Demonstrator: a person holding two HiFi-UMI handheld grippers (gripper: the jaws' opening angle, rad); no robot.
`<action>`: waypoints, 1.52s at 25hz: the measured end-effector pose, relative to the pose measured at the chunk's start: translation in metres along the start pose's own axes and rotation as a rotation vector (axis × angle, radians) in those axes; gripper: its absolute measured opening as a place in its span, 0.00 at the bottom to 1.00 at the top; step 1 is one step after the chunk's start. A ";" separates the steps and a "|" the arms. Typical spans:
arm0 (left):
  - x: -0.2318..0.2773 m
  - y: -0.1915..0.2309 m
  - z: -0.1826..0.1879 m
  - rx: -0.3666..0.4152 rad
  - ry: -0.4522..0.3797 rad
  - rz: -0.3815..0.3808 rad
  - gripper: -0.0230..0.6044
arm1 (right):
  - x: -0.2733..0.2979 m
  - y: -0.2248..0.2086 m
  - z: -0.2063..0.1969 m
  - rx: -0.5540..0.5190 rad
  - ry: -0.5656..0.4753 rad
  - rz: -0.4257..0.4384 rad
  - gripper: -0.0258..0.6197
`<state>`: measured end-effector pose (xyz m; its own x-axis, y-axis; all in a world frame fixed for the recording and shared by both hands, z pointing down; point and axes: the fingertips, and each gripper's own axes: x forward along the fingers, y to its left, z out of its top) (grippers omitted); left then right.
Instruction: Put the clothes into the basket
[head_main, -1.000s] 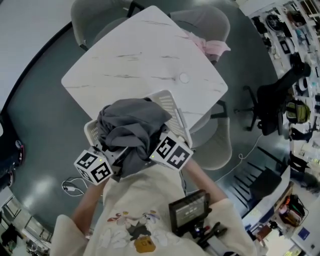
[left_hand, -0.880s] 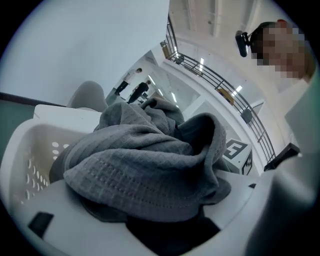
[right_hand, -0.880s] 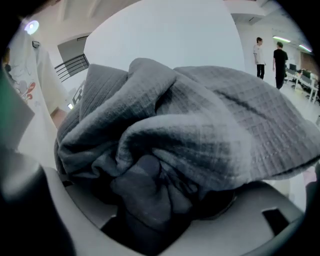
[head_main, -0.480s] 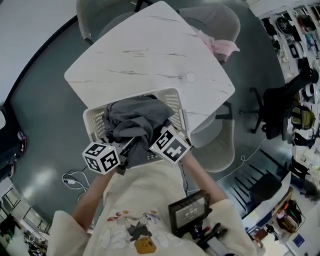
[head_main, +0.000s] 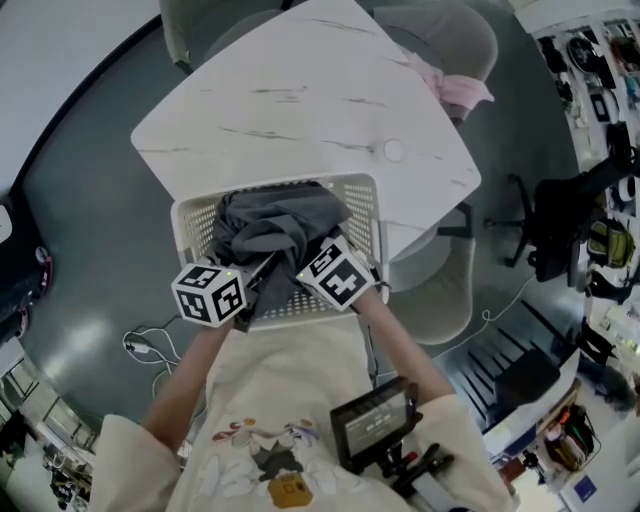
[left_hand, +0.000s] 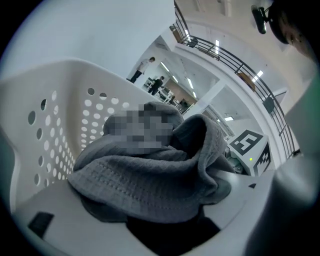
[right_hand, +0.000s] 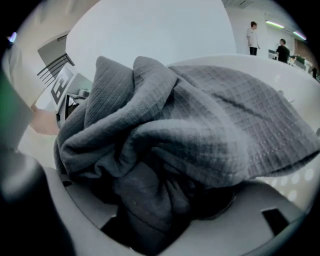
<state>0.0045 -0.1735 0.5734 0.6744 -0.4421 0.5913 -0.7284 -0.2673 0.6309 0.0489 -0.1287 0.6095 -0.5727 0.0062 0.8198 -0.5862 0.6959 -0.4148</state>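
Seen from my head, looking steeply down, my two claws sit side by side at the near rim of a white perforated basket (head_main: 368, 230). Each carries its cube of square markers. My left claw (head_main: 256, 283) is clenched wide on a thick wad of a grey garment (head_main: 275, 225). In its own view the waffle-textured cloth bulges between the jaws and spills over both of them. My right claw (head_main: 303, 272), just beside the left, is grasping the same grey heap. There a dark bunched fold runs down between the jaws, with lighter folds piled above. The garment lies directly ahead of both claws, inside the basket, heaped toward the middle. It looks like a single piece, though the folds may hide more. To the left of my left claw rises the basket's wall of round holes. To its right shows the marker cube (left_hand: 250, 150) of my other claw. Beyond the claws, past the basket's far rim, spreads a white marble-patterned tabletop (head_main: 300, 100). Well beyond it, up and to the right, a pink cloth (head_main: 462, 90) lies on a grey chair (head_main: 470, 45).
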 end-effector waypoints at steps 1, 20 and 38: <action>0.002 0.003 0.000 0.004 0.007 0.012 0.67 | 0.003 -0.002 0.000 0.005 0.004 -0.001 0.56; 0.045 0.065 -0.034 0.033 0.145 0.257 0.67 | 0.059 -0.041 -0.028 -0.005 0.093 -0.084 0.56; 0.062 0.102 -0.053 -0.005 0.268 0.375 0.66 | 0.001 -0.039 0.018 -0.136 -0.110 -0.272 0.50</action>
<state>-0.0214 -0.1831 0.7008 0.3719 -0.2707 0.8879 -0.9281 -0.1267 0.3501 0.0607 -0.1691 0.6195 -0.4683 -0.2662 0.8425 -0.6487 0.7510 -0.1232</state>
